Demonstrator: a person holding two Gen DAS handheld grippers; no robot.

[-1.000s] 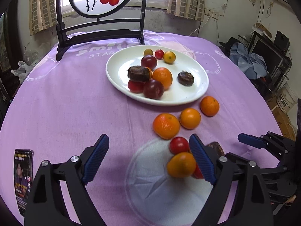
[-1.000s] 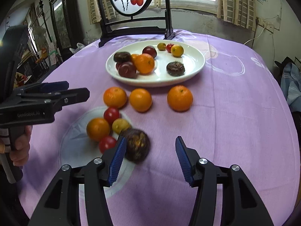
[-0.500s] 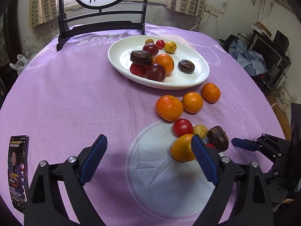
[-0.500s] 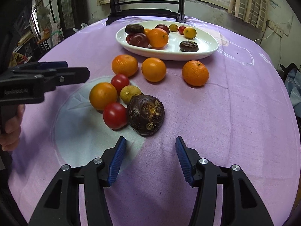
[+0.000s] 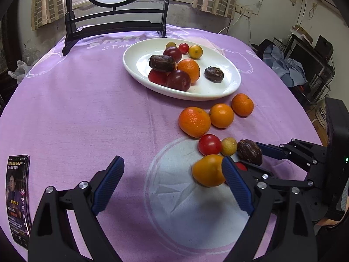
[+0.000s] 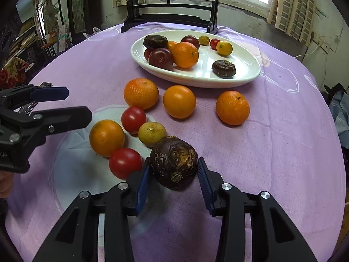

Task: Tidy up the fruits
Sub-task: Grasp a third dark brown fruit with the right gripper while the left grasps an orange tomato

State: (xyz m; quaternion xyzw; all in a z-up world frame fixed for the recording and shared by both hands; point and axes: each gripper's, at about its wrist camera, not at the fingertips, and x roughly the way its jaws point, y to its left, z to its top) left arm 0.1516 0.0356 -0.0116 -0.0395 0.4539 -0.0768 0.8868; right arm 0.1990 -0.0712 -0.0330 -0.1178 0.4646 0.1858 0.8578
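The right gripper is closing around the dark brown water chestnut, and both blue pads look to be against its sides, though I cannot tell how firmly they press. The chestnut is squat and flattened, its rough, scarred flat face turned toward the wrist camera and tilted up, its short axis pointing back along the fingers. It sits on the purple tablecloth well inside the near edge, at the rim of the pale circle printed there. Just beside it on the left lie a red tomato and a small yellow-green fruit, with an orange persimmon beyond them. The left gripper hangs wide open over the pale circle, nothing between its fingers, its right pad in front of that persimmon. Toward the far edge stands the white oval plate, already carrying mixed fruit.
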